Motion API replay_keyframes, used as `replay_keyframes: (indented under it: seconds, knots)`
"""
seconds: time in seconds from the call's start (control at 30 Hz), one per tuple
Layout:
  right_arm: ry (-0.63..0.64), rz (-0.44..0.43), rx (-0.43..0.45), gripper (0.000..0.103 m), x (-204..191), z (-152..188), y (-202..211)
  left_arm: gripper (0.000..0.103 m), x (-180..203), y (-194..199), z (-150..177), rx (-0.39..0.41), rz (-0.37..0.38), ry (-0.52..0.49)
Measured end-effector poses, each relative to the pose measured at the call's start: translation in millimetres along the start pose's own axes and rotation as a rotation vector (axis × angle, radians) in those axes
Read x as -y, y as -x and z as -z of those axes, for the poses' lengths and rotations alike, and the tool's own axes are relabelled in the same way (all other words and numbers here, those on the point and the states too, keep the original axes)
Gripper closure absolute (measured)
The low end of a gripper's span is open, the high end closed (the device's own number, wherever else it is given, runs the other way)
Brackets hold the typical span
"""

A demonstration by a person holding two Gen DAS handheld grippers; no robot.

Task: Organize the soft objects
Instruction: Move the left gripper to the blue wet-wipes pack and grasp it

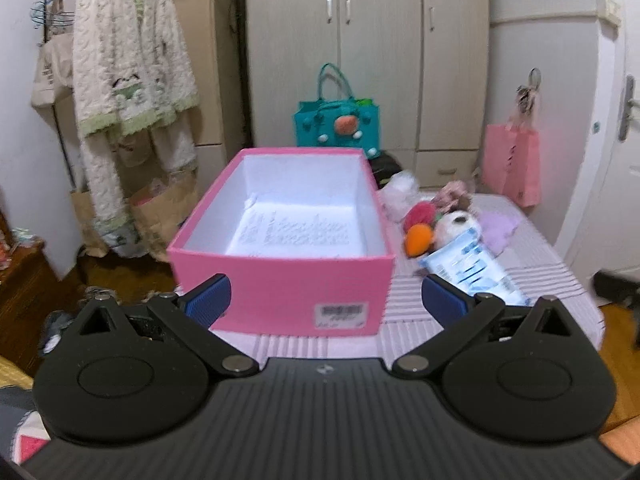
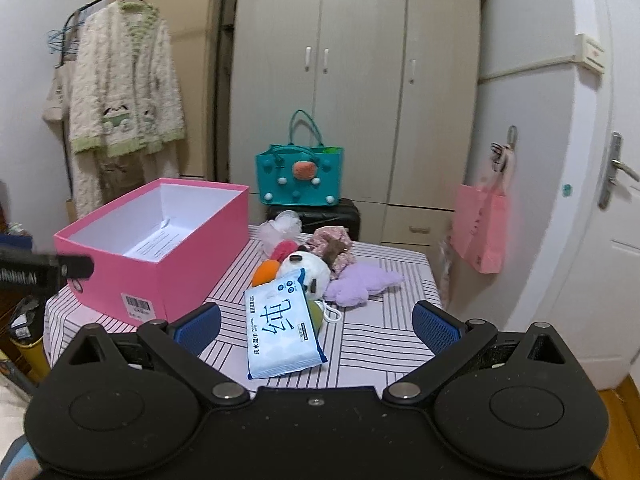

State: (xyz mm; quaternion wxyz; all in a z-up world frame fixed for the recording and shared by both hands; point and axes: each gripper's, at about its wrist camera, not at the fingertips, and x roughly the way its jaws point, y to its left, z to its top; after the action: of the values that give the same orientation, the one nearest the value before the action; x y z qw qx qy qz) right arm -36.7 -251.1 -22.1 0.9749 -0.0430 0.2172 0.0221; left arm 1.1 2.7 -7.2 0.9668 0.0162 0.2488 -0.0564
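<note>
Task barely begun: the pink box [image 2: 160,264] on the table [image 2: 380,344] holds only a paper sheet, the soft objects [image 2: 312,268] are heaped beside it, and the left claw [image 1: 326,300] and right claw [image 2: 316,326] are held wide open, empty.

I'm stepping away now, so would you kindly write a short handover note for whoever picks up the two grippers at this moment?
Left gripper: open, empty, facing the pink box.
Right gripper: open, empty, just short of the wet-wipes pack.
Pink box: open on the striped tablecloth, holding only a printed sheet.
Beside the box, in a pile: wipes pack nearest, panda plush, orange plush, purple fluffy piece, floral fabric piece, white fluffy piece.
Done: no soft item boxed yet.
Left: move the whole pile into the box, probably wipes pack first.
</note>
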Motion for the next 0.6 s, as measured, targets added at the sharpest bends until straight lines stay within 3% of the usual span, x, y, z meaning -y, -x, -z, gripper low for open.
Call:
replay_keyframes:
  seconds: [0.23,0.4,0.6]
  knots:
    - [0.071,-0.061,-0.027,0.0,14,22,-41,0.002,16,-14,-5,0.035,0.128,0.006]
    - [0.147,-0.13,-0.02,0.001,9,34,-58,0.003,36,-34,-6,-0.011,0.256,0.01]
    - [0.154,-0.182,-0.032,0.002,13,41,-82,0.009,66,-54,-5,-0.021,0.339,-0.051]
